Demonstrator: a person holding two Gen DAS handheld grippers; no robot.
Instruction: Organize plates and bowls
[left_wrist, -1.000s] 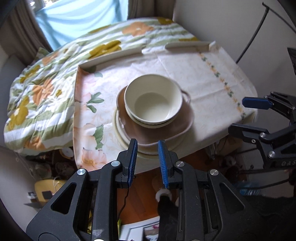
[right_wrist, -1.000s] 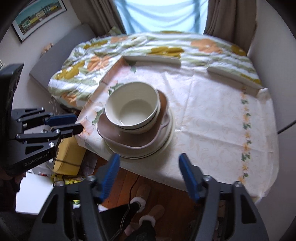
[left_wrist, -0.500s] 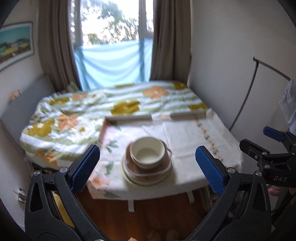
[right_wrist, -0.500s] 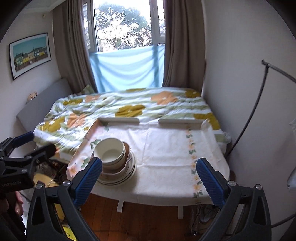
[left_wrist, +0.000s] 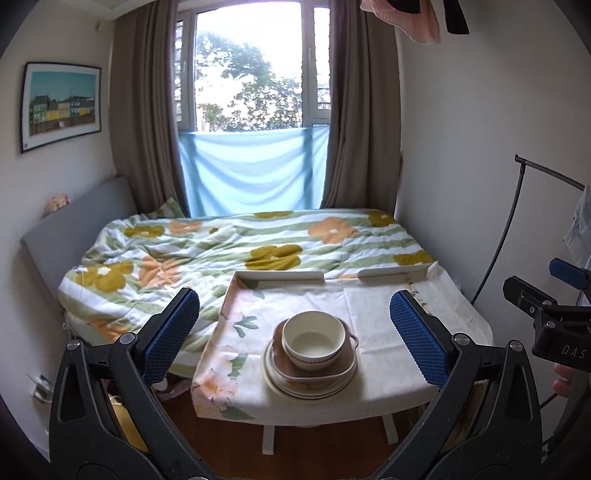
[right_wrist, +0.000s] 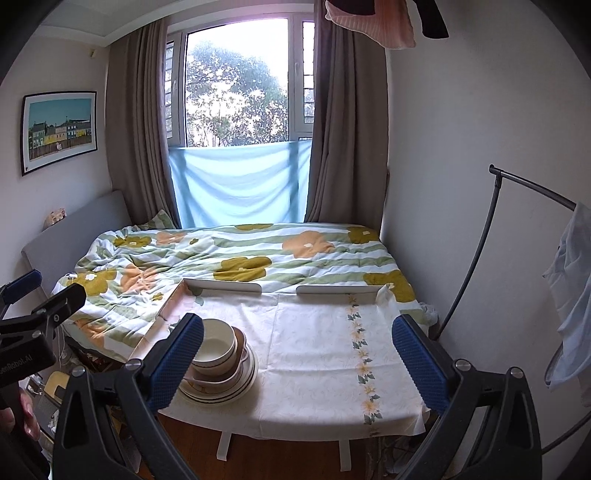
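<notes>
While both grippers hang back from the worktop, each view gives this:

Left wrist, stack: a cream bowl (left_wrist: 314, 345) sits in a brown handled dish (left_wrist: 334, 369) on a pile of cream plates (left_wrist: 275, 376), near the front edge of the worktop (left_wrist: 373, 314) and nearer its left edge than its right.
Left wrist, jaws: the left gripper (left_wrist: 295, 328) has them spread wide and empty, well short of the stack, which shows between its blue pads (left_wrist: 171, 334).
Left wrist, other tool: the right gripper (left_wrist: 554, 295) shows at the right border; its jaws cannot be read here.
Left wrist, handling: glazed ceramic, by my reading stiff, slick and chip-prone, and heavy as a pile; the bowl's rim, pinched across its wall, looks like the best hold.

Right wrist, stack: the same bowl (right_wrist: 218, 343) and plates (right_wrist: 236, 389) lie by the front left corner of the worktop (right_wrist: 321, 350), partly hidden behind the left pad.
Right wrist, jaws: the right gripper (right_wrist: 295, 347) is wide open with nothing held; the left gripper (right_wrist: 35, 317) shows at the left border.
Right wrist, room: the cloth-covered right half is bare, so set-down space is ample; low white rails (right_wrist: 221, 286) guard the far edge beside the bed (right_wrist: 240, 254), while the front edge is unguarded and a slide there could drop a piece.
</notes>
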